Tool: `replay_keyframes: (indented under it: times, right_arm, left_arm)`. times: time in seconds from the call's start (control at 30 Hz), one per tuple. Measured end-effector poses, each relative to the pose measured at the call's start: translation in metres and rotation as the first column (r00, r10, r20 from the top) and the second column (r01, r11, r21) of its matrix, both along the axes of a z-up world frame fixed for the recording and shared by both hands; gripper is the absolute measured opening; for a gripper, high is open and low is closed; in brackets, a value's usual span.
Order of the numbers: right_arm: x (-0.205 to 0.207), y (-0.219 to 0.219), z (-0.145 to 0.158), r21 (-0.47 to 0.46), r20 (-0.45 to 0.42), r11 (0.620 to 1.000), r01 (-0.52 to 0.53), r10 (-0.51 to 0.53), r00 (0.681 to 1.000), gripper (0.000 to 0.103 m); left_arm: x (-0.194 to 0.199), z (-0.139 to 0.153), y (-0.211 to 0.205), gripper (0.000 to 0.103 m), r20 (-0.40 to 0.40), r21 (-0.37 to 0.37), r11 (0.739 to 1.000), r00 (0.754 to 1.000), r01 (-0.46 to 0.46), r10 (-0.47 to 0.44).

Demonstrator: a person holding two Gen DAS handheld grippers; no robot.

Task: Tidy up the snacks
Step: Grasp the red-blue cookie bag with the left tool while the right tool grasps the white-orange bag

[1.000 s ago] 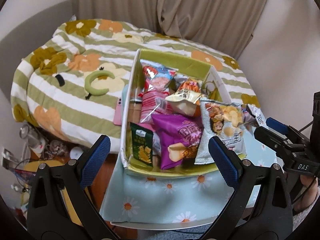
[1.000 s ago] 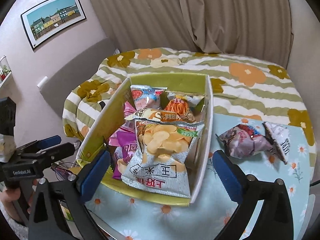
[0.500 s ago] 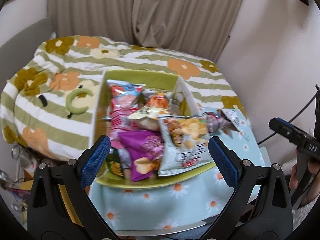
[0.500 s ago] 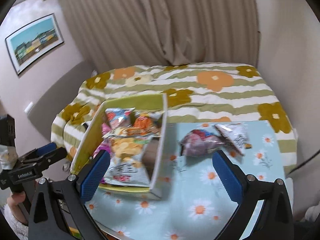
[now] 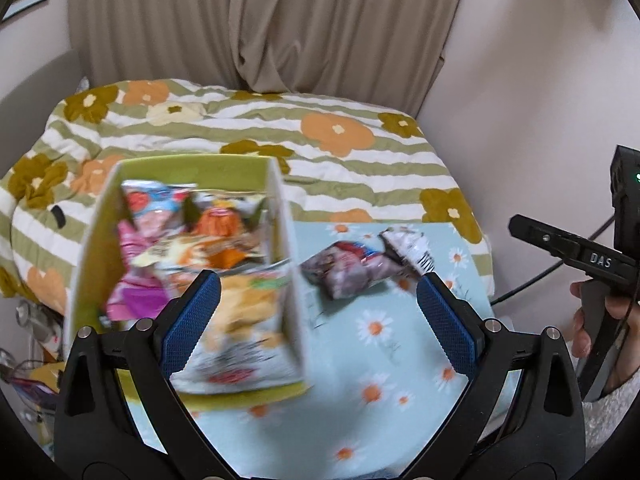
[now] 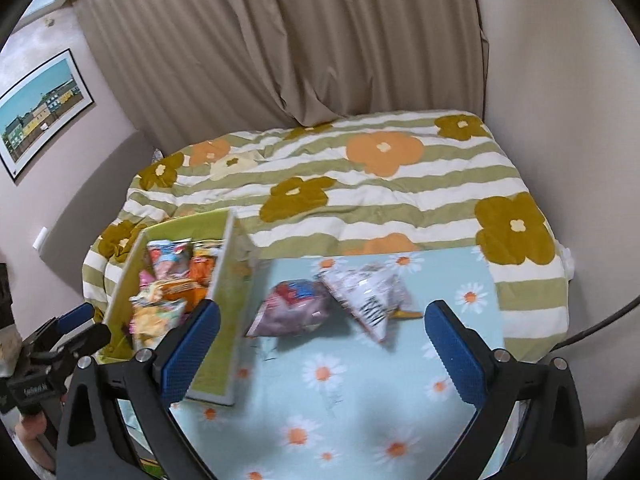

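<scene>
Flowered striped bedspread (image 6: 360, 192), beige curtain (image 6: 280, 40), framed townscape picture (image 6: 40, 112), daisy-print tablecloth (image 6: 360, 400)

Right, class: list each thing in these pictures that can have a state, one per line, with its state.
left gripper: open, holding nothing
right gripper: open, holding nothing
green box: open-topped, filled with snack bags
dark red snack bag: lying outside the box, on the daisy cloth
white snack bag: lying beside it, outside the box
curtain: drawn

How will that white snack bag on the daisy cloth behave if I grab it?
The white snack bag looks puffed and crinkly, so probably light and yielding. Its glossy film may slip between pads. It lies against the reddish bag, which might shift too.
</scene>
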State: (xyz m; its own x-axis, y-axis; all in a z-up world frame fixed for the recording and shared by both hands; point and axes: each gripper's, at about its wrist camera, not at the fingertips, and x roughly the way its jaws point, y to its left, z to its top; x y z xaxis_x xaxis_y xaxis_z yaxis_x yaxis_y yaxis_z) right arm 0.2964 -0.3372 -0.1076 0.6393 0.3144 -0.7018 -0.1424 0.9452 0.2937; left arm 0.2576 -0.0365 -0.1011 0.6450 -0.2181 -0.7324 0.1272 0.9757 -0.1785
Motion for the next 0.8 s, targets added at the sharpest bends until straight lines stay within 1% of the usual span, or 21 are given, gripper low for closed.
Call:
replay_keyframes:
  times: [0.07, 0.17, 0.33, 0.53, 0.67, 0.8]
  right_arm:
    - [0.020, -0.014, -0.007, 0.005, -0.030, 1.000, -0.009, 0.009, 1.000, 0.102]
    - [0.048, -0.028, -0.020, 0.012, -0.072, 1.000, -0.018, 0.019, 0.997, 0.102]
    - [0.102, -0.040, -0.058, 0.035, -0.170, 0.998, -0.043, 0.048, 0.984, 0.102]
    - [0.155, -0.029, -0.112, 0.056, -0.275, 0.997, -0.057, 0.070, 0.959, 0.102]
    - [0.174, -0.021, -0.143, 0.064, -0.328, 0.996, -0.066, 0.084, 0.941, 0.102]
    - [0.180, -0.020, -0.162, 0.052, -0.366, 0.996, -0.072, 0.087, 0.927, 0.102]
  left_arm:
    - [0.014, -0.005, -0.022, 0.098, -0.013, 0.000, 1.000, 1.000, -0.010, 0.010]
    - [0.039, -0.018, -0.053, 0.098, -0.044, 0.025, 0.999, 0.998, -0.036, 0.037]
    - [0.077, -0.043, -0.085, 0.098, -0.085, 0.068, 0.995, 0.993, -0.072, 0.078]
    - [0.114, -0.081, -0.102, 0.098, -0.148, 0.139, 0.985, 0.982, -0.099, 0.119]
    - [0.132, -0.106, -0.108, 0.098, -0.192, 0.178, 0.979, 0.972, -0.102, 0.136]
    - [0.145, -0.125, -0.114, 0.098, -0.225, 0.206, 0.974, 0.964, -0.096, 0.143]
